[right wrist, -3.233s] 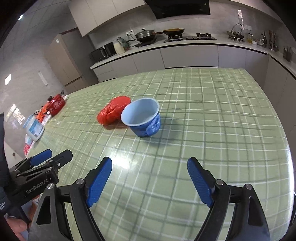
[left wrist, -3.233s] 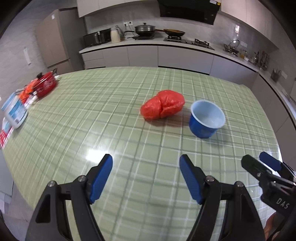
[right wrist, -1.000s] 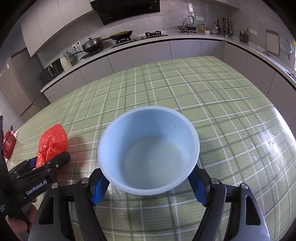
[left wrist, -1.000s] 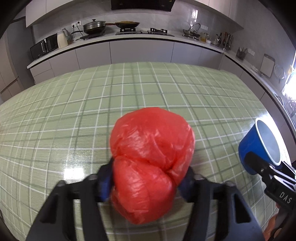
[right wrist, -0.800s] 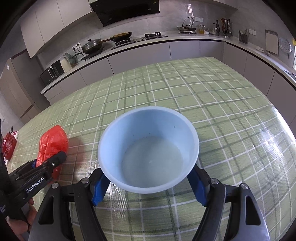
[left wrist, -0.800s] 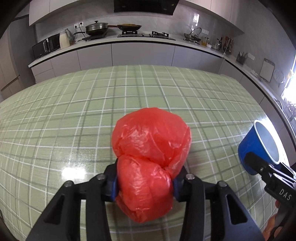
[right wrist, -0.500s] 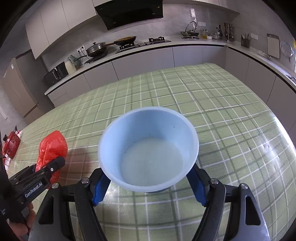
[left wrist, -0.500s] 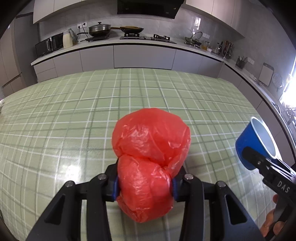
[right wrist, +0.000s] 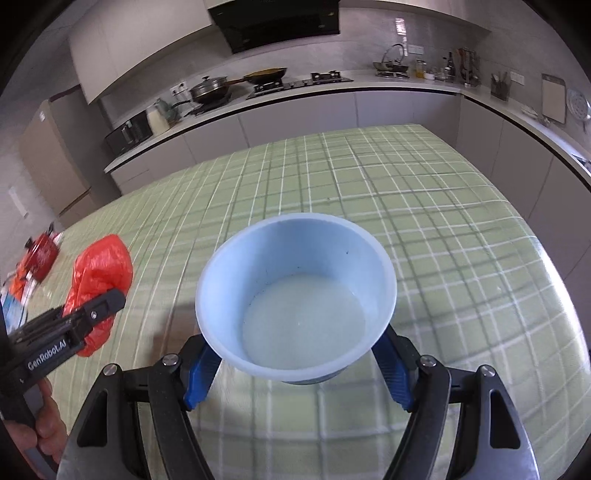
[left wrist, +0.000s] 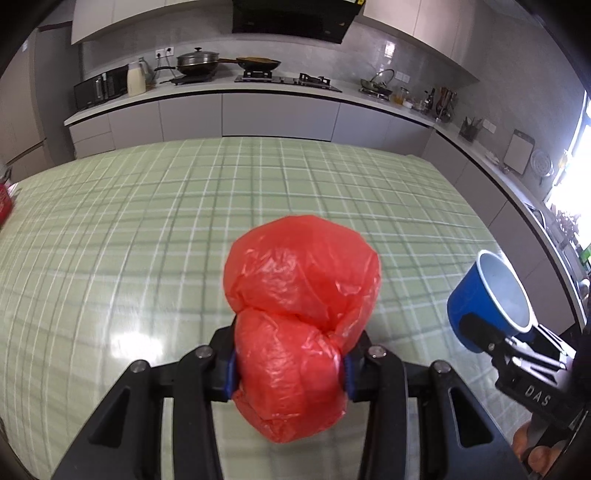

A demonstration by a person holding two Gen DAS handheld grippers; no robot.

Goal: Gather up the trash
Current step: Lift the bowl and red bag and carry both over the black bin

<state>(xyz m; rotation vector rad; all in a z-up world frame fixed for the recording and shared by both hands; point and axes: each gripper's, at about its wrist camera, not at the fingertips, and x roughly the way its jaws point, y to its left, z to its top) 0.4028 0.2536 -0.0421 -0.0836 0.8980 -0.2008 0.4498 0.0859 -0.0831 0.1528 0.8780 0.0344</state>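
While my left gripper [left wrist: 290, 371] is clamped on the lower lobe of a crumpled red plastic bag [left wrist: 301, 325], its blue pads [left wrist: 231, 371] press in from both sides and the plastic bulges over and under them. Within the last second these jaws closed further onto the bag; they now pinch it firmly. The bag's bigger upper lobe swells toward twelve o'clock, above the green checked tablecloth [left wrist: 147, 229].

My right gripper [right wrist: 297, 369] grasps a blue cup [right wrist: 295, 306], one blue pad at each side of its wall below the rim, the mouth tilted toward the camera. Its inside is pale blue with a whitish bottom. Whether the cup's base touches the cloth I cannot tell from this view.

Seen from the left wrist, the cup [left wrist: 487, 299] sits at about three o'clock, caught in the dark finger of the right gripper [left wrist: 480, 328], with some of the person's fingers [left wrist: 532, 446] showing at four o'clock. Seen from the right wrist, the red bag [right wrist: 98, 284] hangs at nine o'clock in the left gripper [right wrist: 92, 314], with a hand [right wrist: 40, 435] at the handle at eight o'clock. Beyond it, near the cloth's edge at about ten o'clock, stands a small red pot [right wrist: 40, 254], blurred.

Farther out, at twelve o'clock, a grey counter [left wrist: 258, 86] carries a lidded pan [left wrist: 197, 62] beneath a dark hood [left wrist: 291, 16].
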